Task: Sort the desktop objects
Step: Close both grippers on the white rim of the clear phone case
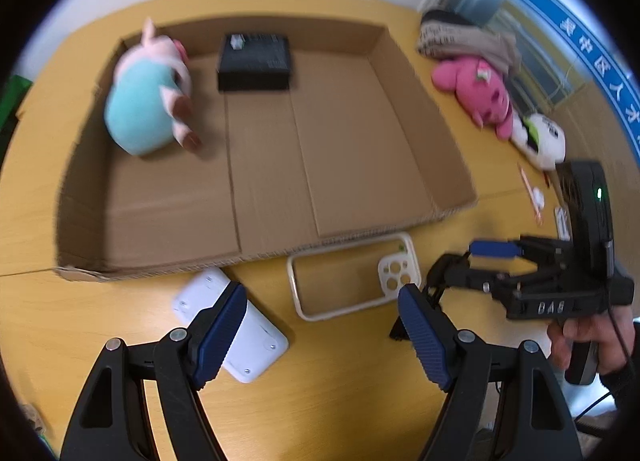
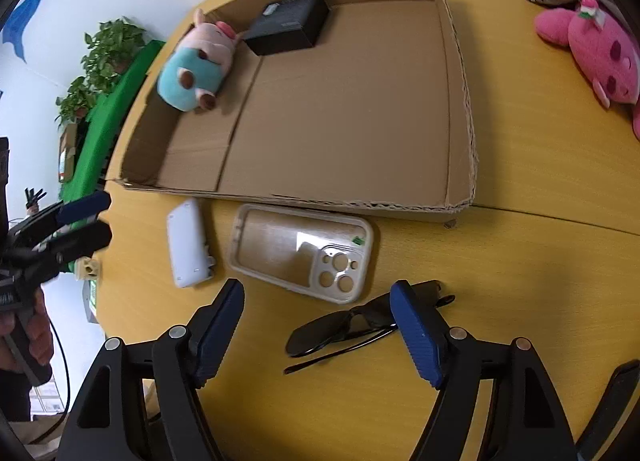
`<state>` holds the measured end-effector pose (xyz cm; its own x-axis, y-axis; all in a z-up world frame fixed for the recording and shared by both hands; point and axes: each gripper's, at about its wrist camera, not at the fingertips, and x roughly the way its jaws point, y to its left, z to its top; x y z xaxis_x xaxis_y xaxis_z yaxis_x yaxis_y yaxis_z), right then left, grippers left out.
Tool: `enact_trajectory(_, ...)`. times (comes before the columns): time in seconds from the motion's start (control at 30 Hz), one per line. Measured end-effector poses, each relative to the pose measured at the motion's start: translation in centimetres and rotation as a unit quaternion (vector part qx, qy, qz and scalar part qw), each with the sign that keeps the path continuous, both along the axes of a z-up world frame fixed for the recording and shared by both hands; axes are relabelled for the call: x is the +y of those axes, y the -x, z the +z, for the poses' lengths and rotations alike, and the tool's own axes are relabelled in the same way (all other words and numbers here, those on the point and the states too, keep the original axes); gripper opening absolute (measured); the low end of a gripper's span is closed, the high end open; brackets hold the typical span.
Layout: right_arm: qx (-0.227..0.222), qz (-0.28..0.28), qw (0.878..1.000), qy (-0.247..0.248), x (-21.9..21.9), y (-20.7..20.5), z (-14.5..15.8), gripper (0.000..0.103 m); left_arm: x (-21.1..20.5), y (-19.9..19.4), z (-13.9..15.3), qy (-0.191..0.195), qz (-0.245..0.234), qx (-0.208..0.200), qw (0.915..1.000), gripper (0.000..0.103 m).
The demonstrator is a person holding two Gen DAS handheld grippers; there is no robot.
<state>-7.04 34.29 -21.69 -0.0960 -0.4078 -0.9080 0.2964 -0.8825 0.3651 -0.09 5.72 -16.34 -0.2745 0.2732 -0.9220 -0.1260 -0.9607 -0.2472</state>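
My left gripper [image 1: 322, 337] stands open just above the yellow table. A white rounded device [image 1: 260, 345] lies partly behind its left finger, and a beige phone case [image 1: 352, 277] lies ahead between the fingers. My right gripper [image 2: 318, 335] is open over black sunglasses [image 2: 340, 329]; its right finger covers one end of them and the left pad is well apart. The phone case [image 2: 304, 253] and white device [image 2: 188, 245] lie just beyond. A shallow cardboard tray [image 2: 460, 101] holds a teal-and-pink plush pig [image 2: 196, 65] and a black box [image 2: 288, 23].
On the table to the right of the tray [image 1: 420, 121] lie a pink plush toy [image 1: 476, 93], a white plush [image 1: 540, 137] and folded cloth [image 1: 468, 39]. Small pens and bits [image 1: 536, 197] lie near the right gripper [image 1: 464, 261]. Green plants [image 2: 104, 57] stand beyond the table's left edge.
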Motion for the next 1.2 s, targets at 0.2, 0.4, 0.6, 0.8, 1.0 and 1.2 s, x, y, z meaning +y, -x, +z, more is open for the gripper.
enact_trajectory(0.2, 0.014, -0.003, 1.0, -0.021, 0.0, 1.3, -2.6, 0.086, 0.4, 1.2, -4.8, 0.013, -0.002, -0.043, 0.999, 0.078)
enact_trajectory(0.4, 0.02, 0.007, 0.998, -0.054, -0.3, 1.8, -5.3, 0.094, 0.4, 2.6, -8.2, 0.016, -0.002, -0.071, 0.9974, 0.078)
enact_trajectory(0.6, 0.014, 0.022, 0.998, -0.063, -1.1, 2.4, -6.5, 0.07, 0.7, 3.3, -10.8, 0.022, -0.009, -0.093, 0.9954, 0.077)
enact_trajectory(0.8, 0.023, 0.046, 0.996, -0.07, -2.1, 2.0, -7.3, 0.061, 1.2, 2.7, -10.9, 0.039, -0.02, -0.079, 0.9959, 0.072)
enact_trajectory(1.0, 0.009, 0.045, 0.997, -0.058, -2.0, 2.2, -8.0, 0.012, 0.5, 2.4, -10.6, 0.042, 0.001, -0.079, 0.996, 0.012)
enact_trajectory(1.2, 0.004, 0.054, 0.997, -0.057, -2.4, 1.9, -8.1, 0.011, 0.6, 1.3, -10.6, 0.039, -0.003, -0.087, 0.9954, 0.007)
